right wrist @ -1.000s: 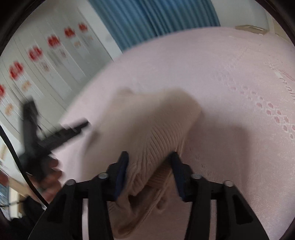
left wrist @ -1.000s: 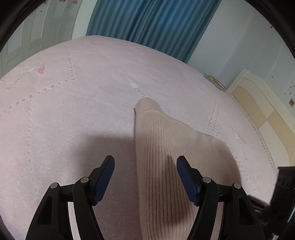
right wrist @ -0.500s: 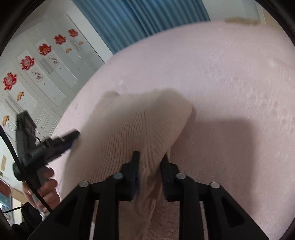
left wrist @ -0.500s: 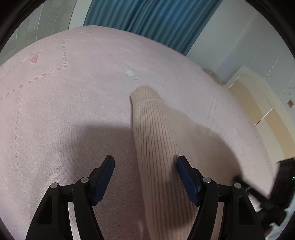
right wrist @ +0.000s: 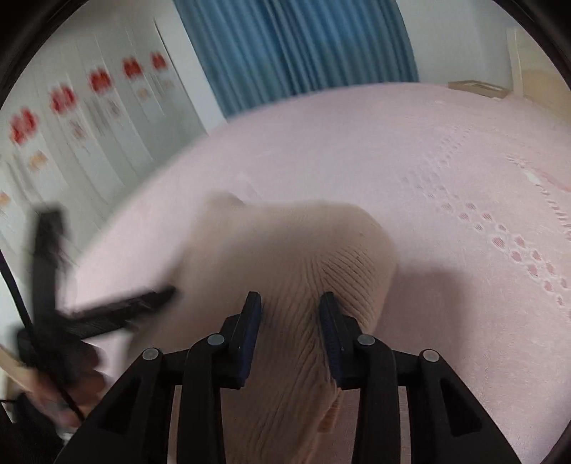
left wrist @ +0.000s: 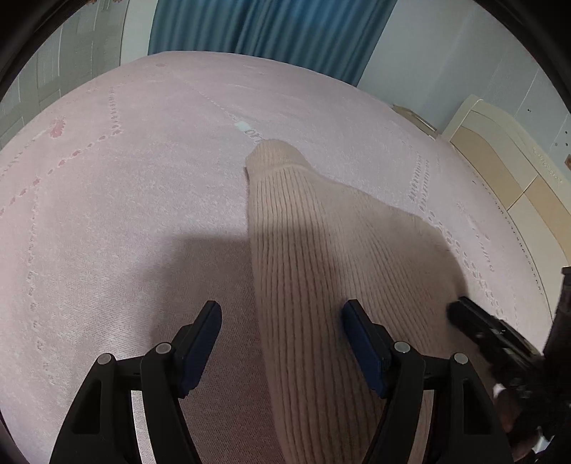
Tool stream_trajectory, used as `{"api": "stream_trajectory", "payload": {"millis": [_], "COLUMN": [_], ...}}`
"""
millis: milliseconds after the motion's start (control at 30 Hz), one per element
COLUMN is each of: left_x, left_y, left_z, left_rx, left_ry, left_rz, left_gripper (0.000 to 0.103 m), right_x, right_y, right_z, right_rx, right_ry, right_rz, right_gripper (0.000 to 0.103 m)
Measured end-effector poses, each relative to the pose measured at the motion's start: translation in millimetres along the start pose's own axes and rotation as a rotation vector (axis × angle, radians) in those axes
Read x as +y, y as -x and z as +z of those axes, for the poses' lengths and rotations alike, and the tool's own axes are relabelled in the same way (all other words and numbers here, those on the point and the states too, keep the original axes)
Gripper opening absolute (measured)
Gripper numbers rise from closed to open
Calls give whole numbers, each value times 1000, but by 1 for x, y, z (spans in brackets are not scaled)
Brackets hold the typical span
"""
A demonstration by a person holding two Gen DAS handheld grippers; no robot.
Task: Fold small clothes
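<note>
A beige ribbed knit garment (left wrist: pixel 321 250) lies on the pink bed cover (left wrist: pixel 142 178), one narrow end pointing away. My left gripper (left wrist: pixel 282 306) stands open over the garment's left edge; its pads are clear of the fabric. In the right wrist view the garment (right wrist: pixel 285 250) bulges up, its ribs converging between the pads of my right gripper (right wrist: pixel 290 298), which is shut on a thick bunch of it. The right gripper (left wrist: pixel 464 317) shows at the left view's right edge, beside the garment. The left gripper (right wrist: pixel 157 298) appears blurred at the right view's left.
The pink bed cover (right wrist: pixel 446 171) spreads wide around the garment. A blue curtain (left wrist: pixel 267 28) hangs behind the bed. A cream headboard (left wrist: pixel 506 171) stands at the right. White doors with red decorations (right wrist: pixel 100 107) line the left wall. A person's hand (right wrist: pixel 82 374) holds the left gripper.
The right jaws narrowed onto the bunched knit, then widened a little with fabric still between them. The right gripper shifted, blurring its view. The left gripper sank slightly toward the garment.
</note>
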State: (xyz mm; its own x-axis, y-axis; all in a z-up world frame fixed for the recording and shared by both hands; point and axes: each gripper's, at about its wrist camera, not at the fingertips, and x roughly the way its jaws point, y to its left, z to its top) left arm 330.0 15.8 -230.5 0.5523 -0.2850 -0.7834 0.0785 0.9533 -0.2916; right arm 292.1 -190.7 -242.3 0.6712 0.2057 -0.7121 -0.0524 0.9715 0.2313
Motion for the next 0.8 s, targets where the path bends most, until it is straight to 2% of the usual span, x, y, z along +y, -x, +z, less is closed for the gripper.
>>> {"api": "stream_trajectory", "payload": {"millis": [200, 500, 800], "left_x": [4, 2, 0], "left_y": [-3, -3, -3], "left_z": [0, -1, 0], "left_rx": [6, 2, -2], "left_ry": [24, 18, 7], "left_rz": [-35, -26, -17], "left_gripper": [71, 71, 71], "right_x": [-2, -7, -4], "right_y": [-5, -6, -6], "right_z": [0, -3, -4], "right_rx": [7, 13, 9], "right_ry": [12, -25, -4], "right_rz": [-36, -17, -28], "right_gripper": [32, 36, 38]}}
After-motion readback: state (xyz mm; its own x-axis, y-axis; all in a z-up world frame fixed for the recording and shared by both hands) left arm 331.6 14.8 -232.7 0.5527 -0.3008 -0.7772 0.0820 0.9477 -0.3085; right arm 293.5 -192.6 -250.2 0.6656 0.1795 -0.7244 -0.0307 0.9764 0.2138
